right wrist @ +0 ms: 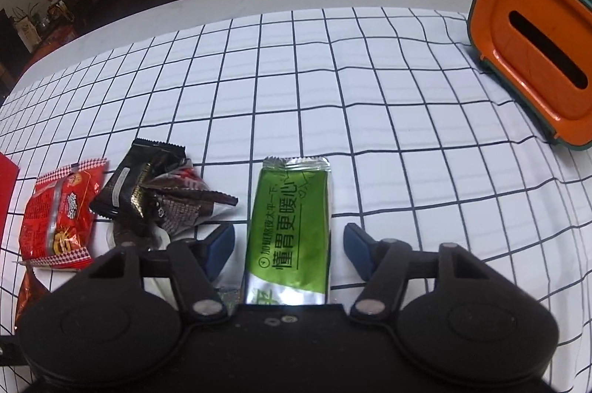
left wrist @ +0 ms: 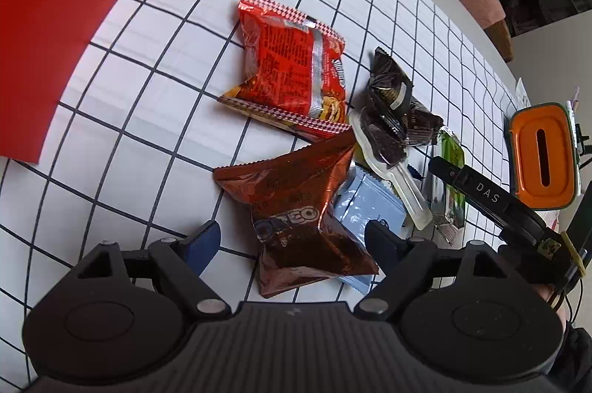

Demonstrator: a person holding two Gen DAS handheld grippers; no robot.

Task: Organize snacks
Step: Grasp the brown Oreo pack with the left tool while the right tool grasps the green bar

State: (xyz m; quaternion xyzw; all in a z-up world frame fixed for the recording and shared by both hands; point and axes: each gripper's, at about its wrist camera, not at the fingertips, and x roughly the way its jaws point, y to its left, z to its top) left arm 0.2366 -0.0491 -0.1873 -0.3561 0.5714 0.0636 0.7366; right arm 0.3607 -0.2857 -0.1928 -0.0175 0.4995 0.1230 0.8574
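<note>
To do this step well, each gripper should settle square over its own packet and pinch the packet's edges, not the checked cloth (right wrist: 370, 104) beneath. The left gripper (left wrist: 296, 239) stands wide, its 2 pads either side of the brown Oreo bag (left wrist: 296, 208) and not pressing it. The right gripper (right wrist: 288, 247) is about half open, bracketing the green sachet (right wrist: 292, 226) lying flat on the cloth, with gaps showing at both sides.
</note>
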